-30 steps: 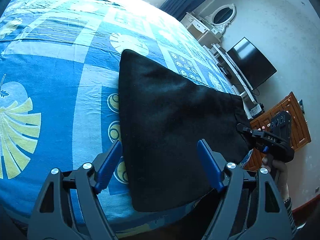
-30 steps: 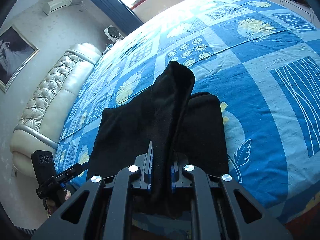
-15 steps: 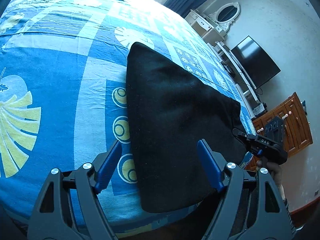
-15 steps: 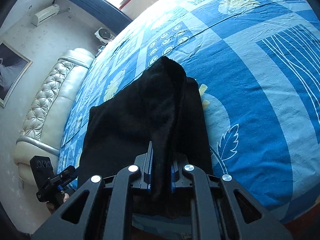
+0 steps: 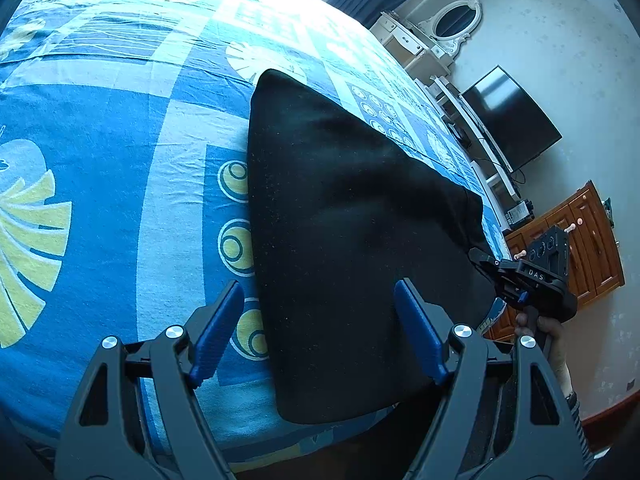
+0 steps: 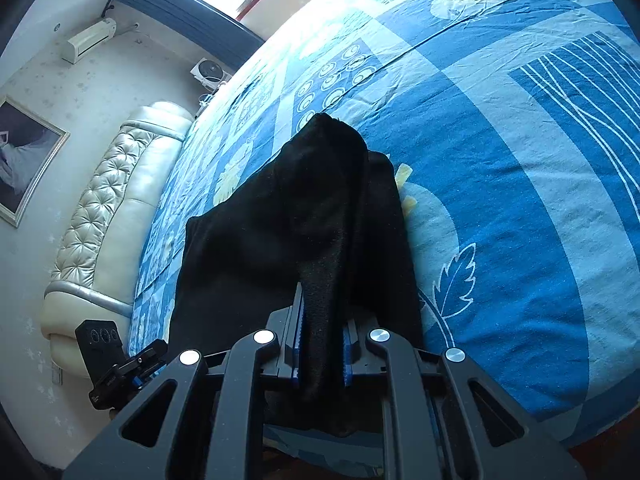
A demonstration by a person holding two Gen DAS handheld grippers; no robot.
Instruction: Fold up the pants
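The black pants lie folded on the blue patterned bed sheet, near the bed's front edge. My left gripper is open and empty, hovering above the pants' near left edge. My right gripper is shut on a raised fold of the pants, lifting that end off the bed. The right gripper also shows in the left wrist view at the pants' right corner. The left gripper shows in the right wrist view at lower left.
A padded cream headboard runs along the bed's left side. A dresser with an oval mirror, a television and a wooden cabinet stand by the wall. The bed's front edge is just below my grippers.
The left gripper has shifted left and closer over the pants. The right gripper has kept its hold and drawn the pants nearer, the raised fold now lower.
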